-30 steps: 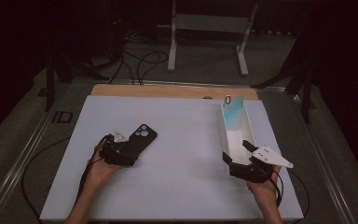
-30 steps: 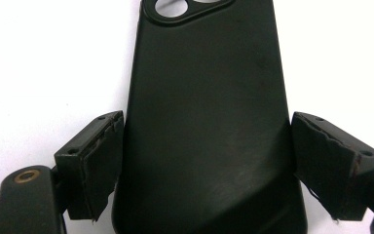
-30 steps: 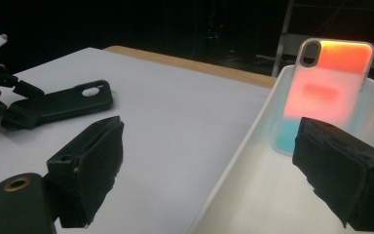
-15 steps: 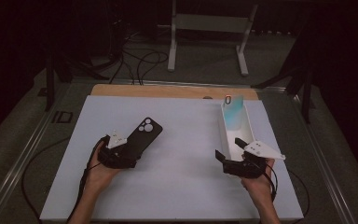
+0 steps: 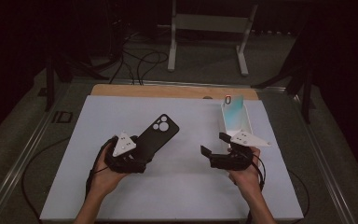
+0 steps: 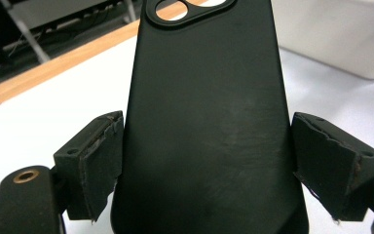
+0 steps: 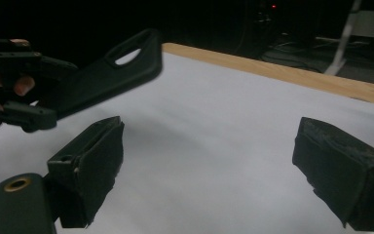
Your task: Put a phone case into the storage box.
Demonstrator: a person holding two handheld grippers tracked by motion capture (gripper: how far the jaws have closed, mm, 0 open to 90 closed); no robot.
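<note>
A black phone case (image 5: 158, 133) with round camera cut-outs sticks out, tilted upward, from my left gripper (image 5: 137, 156) left of the table's middle. In the left gripper view the case (image 6: 204, 122) sits between the two pads (image 6: 100, 161), which press on its long edges. My right gripper (image 5: 213, 143) is at the right, pointing left toward the case, open and with nothing in it. In the right gripper view its pads (image 7: 90, 165) stand wide apart over the bare mat, and the case (image 7: 107, 73) shows farther off at the upper left.
A white open box (image 5: 242, 123) with a teal item upright inside stands just behind the right hand. The white mat (image 5: 121, 107) covers a wooden tabletop (image 5: 168, 91). A metal stand (image 5: 209, 28) and cables lie on the floor beyond.
The left gripper has lifted the phone case off the mat and tilted it upward. The right gripper has moved left, away from the white box, and turned toward the case.
</note>
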